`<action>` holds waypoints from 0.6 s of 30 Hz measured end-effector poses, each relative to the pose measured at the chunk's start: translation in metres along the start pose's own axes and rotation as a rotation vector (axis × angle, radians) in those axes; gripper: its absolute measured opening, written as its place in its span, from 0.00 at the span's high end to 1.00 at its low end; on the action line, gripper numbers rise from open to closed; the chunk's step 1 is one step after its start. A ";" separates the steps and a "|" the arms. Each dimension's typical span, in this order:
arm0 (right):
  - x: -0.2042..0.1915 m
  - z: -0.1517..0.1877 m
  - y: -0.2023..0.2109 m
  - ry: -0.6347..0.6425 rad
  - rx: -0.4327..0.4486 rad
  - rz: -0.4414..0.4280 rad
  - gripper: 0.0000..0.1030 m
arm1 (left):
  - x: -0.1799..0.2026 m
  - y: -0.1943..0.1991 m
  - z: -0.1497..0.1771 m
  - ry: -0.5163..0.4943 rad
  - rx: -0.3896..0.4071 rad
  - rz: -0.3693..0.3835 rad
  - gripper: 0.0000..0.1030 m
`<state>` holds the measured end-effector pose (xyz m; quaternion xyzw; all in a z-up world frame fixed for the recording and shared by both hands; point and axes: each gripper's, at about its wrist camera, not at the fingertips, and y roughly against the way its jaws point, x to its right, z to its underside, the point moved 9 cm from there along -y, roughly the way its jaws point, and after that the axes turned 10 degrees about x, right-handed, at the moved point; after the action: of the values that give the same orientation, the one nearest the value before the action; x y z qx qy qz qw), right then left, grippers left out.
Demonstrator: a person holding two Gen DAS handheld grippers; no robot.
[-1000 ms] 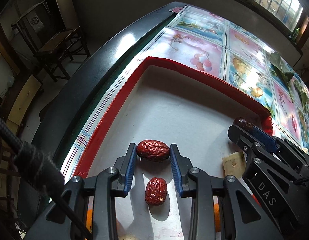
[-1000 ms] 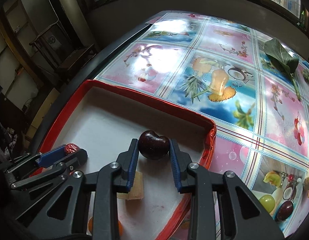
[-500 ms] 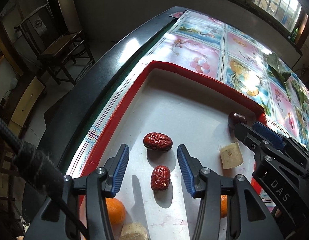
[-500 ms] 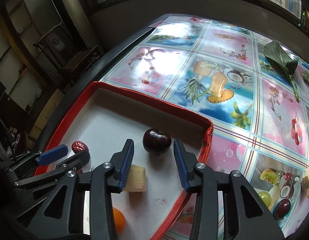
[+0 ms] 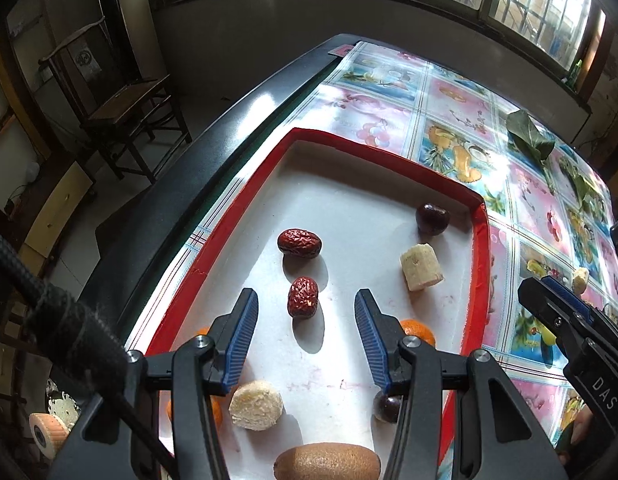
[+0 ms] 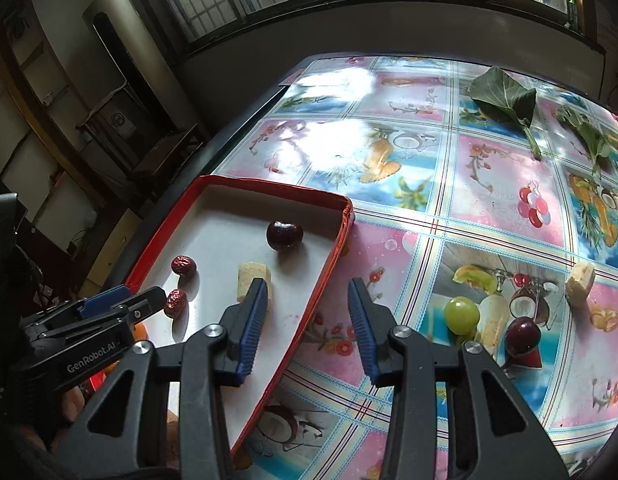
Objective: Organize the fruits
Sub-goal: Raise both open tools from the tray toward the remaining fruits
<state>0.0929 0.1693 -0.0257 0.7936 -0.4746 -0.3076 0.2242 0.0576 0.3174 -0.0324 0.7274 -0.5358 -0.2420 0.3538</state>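
Two wrinkled red jujubes lie near the middle of the white floor of a red-rimmed tray (image 5: 245, 200): the farther jujube (image 5: 299, 243) on its side, the nearer jujube (image 5: 303, 297) just below it, the two apart. A dark cherry (image 5: 432, 219) sits near the tray's far right corner, with a pale cut fruit chunk (image 5: 421, 266) just beside it. Closer in lie a round pale slice (image 5: 256, 405), a kiwi (image 5: 327, 462), small oranges and a second cherry, partly hidden by the fingers. The left gripper (image 5: 305, 320) hangs over the nearer jujube with its jaws apart, holding nothing. The right gripper (image 6: 307, 308) is likewise spread and empty, straddling the tray's right rim. On the fruit-print tablecloth (image 6: 389, 240) to the right rest a green grape (image 6: 461, 315), another cherry (image 6: 522, 335) and a pale chunk (image 6: 580, 282).
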 end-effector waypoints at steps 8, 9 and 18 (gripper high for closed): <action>0.021 0.016 0.035 -0.046 0.024 0.011 0.57 | 0.019 0.017 0.015 -0.020 0.001 0.037 0.47; 0.027 0.020 0.040 -0.056 0.027 0.015 0.57 | 0.022 0.019 0.018 -0.026 0.000 0.044 0.47; 0.084 0.053 0.068 -0.143 0.019 0.094 0.55 | 0.070 0.030 0.037 -0.100 -0.016 0.124 0.46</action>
<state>0.0439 0.0607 -0.0422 0.7487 -0.5288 -0.3481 0.1966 0.0343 0.2367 -0.0307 0.6770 -0.5948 -0.2601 0.3467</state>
